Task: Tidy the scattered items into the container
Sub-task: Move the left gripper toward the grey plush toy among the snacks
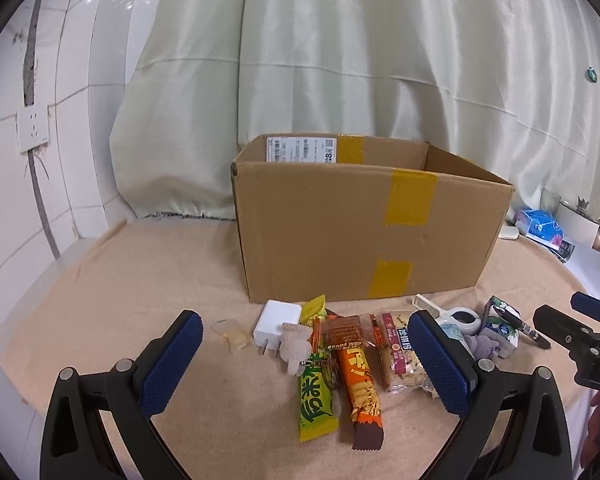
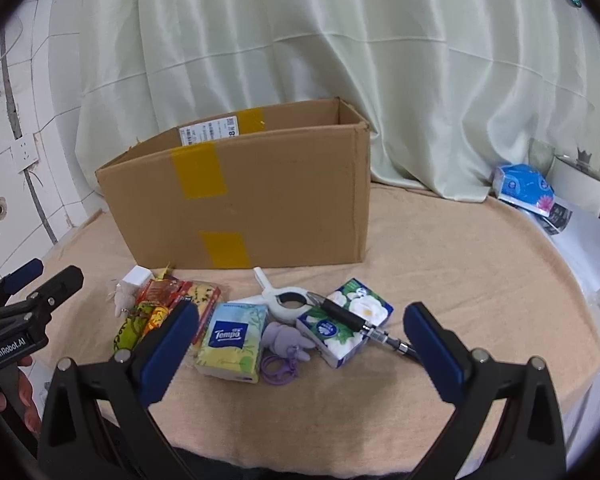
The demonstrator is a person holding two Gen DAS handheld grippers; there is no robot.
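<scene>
An open cardboard box (image 1: pixel 364 236) (image 2: pixel 252 196) stands at the back of the cloth-covered table. In front of it lie a white charger (image 1: pixel 275 325), a green snack bar (image 1: pixel 315 400), an orange snack bar (image 1: pixel 358 376), a red-labelled cereal bar (image 1: pixel 402 354), a Tempo tissue pack (image 2: pixel 233 342), a floral tissue pack (image 2: pixel 346 322), a black pen (image 2: pixel 354 320), a white clip (image 2: pixel 286 300) and a purple plush keyring (image 2: pixel 286 344). My left gripper (image 1: pixel 306 360) is open and empty, hovering over the snacks. My right gripper (image 2: pixel 300 342) is open and empty, over the tissue packs.
A small beige plush (image 1: pixel 296 346) lies beside the charger. A blue tissue pack (image 2: pixel 524 188) and a white pot (image 2: pixel 576 184) sit at the far right edge. A pale curtain (image 1: pixel 380 60) hangs behind the box; tiled wall is on the left.
</scene>
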